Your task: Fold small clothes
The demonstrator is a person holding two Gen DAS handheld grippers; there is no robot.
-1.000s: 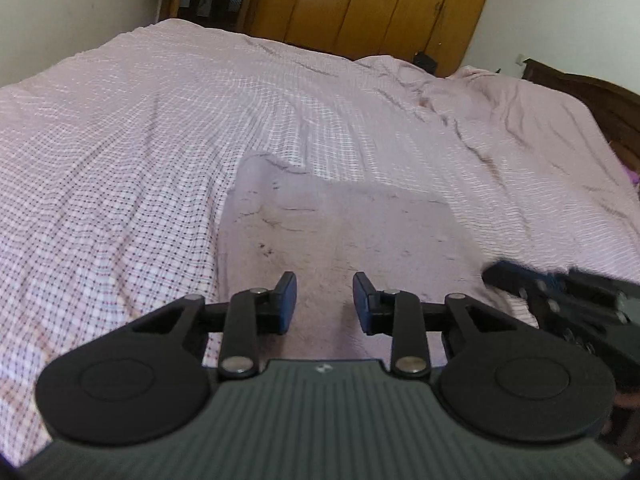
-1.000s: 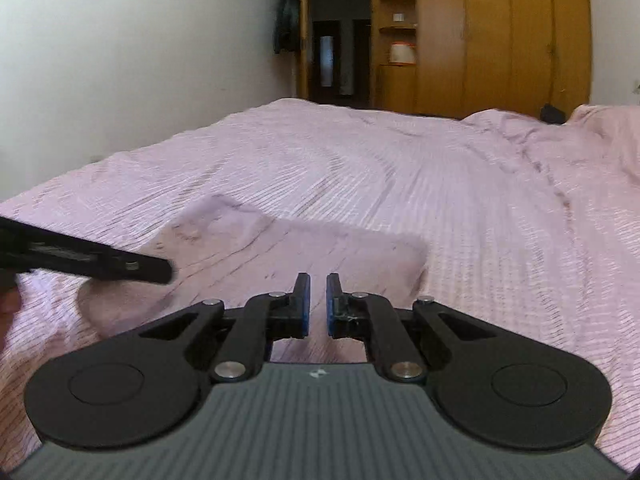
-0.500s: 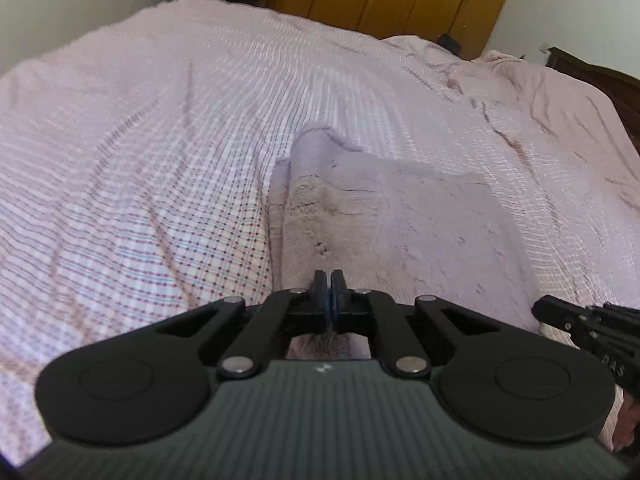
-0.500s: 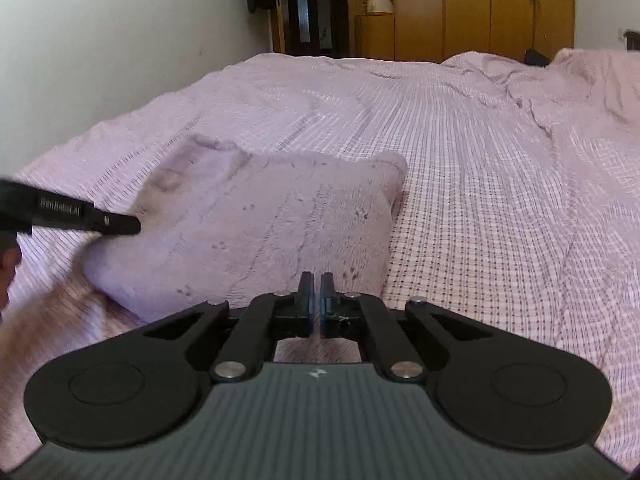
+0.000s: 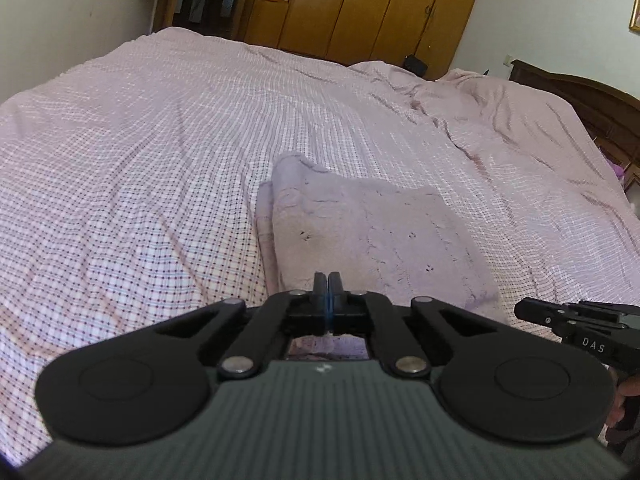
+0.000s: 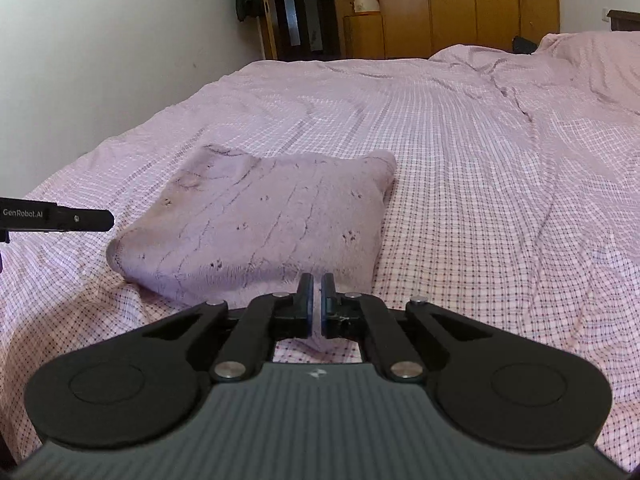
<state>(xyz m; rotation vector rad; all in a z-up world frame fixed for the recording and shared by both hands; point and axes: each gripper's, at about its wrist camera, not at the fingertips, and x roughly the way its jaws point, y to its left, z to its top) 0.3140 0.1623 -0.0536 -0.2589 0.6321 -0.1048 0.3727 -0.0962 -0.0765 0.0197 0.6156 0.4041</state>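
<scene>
A lilac fleecy cloth (image 5: 372, 232) lies on the checked bed sheet (image 5: 120, 160), with a second layer showing along its left side. My left gripper (image 5: 328, 280) is shut at the cloth's near left corner, its pads pinching the edge. In the right wrist view the cloth (image 6: 272, 216) looks puffed, its near edge raised off the sheet. My right gripper (image 6: 317, 280) is shut on the near right corner. Each gripper also shows in the other's view: the right gripper (image 5: 520, 308) at the lower right, the left gripper (image 6: 108, 220) at the far left.
The sheet (image 6: 500, 200) stretches wide and wrinkled beyond the cloth. A white wall (image 6: 100, 60) runs along the bed's left side. Wooden wardrobes (image 5: 380, 8) stand past the far end. A dark headboard (image 5: 592, 96) is at the right.
The left jaws went from open to shut at the cloth's near edge. The flat cloth has since puffed up and its near edge has lifted, both grippers moving with it.
</scene>
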